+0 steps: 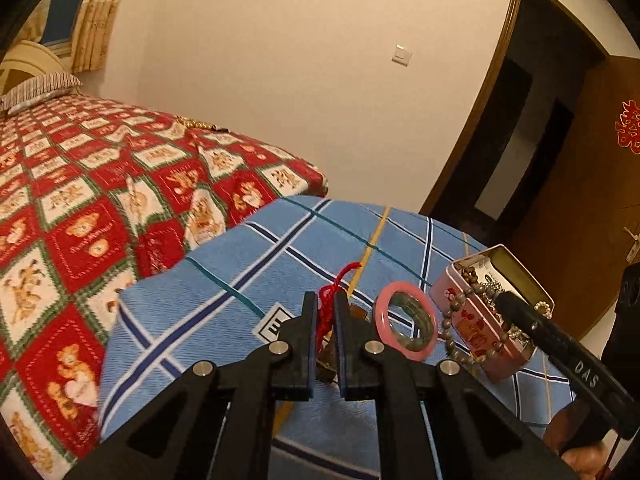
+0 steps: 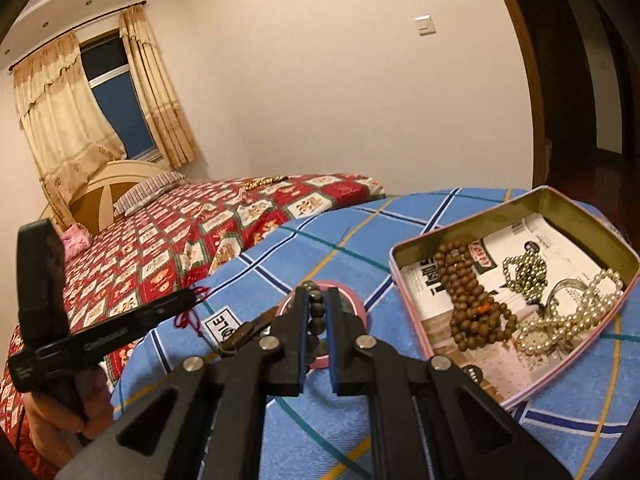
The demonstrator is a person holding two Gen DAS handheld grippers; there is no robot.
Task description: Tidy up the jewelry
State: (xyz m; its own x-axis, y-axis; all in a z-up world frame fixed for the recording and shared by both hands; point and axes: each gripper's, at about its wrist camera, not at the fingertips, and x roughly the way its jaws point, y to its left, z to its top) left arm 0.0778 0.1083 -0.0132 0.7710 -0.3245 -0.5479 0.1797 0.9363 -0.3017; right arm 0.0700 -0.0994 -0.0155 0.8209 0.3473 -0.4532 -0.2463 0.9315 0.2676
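My left gripper is shut on a red knotted cord with a dark pendant hanging below it, held over the blue checked cloth. A pink bangle and a green bangle lie just right of it. My right gripper is shut on a brown bead bracelet, which also drapes over the pink tin's side in the left wrist view. The open pink tin holds a brown bead string, a greenish bead chain and pearls.
The blue cloth covers a raised surface beside a bed with a red bear-pattern sheet. A gold chain lies far back on the bed. A wooden door stands at the right. The left gripper's body shows at the left.
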